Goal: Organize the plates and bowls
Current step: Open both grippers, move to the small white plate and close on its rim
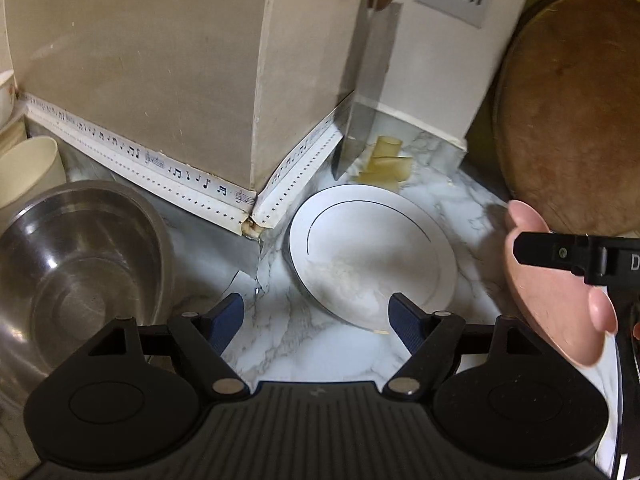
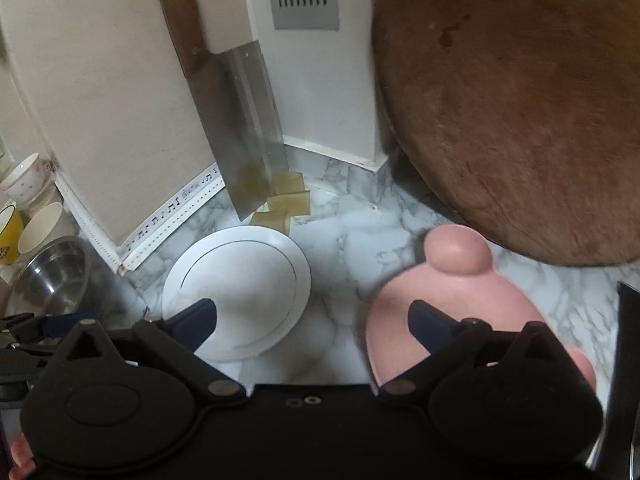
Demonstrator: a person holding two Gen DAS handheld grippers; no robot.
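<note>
At the far left of your bench sit a paper cup and a steel bowl, with more cups stacked behind them against the wall; none of these looks sorted yet. Your left tool hovers over the marble with its fingers spread wide and nothing between them, its right finger over the near rim of the white plate. That plate lies flat on the bench, just in front of a cleaver leaning on the wall. Further right, your right tool is also spread wide and grips nothing: its left finger overlaps the white plate and its right finger overlaps the pink plate, the eared one near the round wooden board. I judge the work barely begun: the two plates lie apart, unstacked, and the bowl and cups remain to be gathered.
</note>
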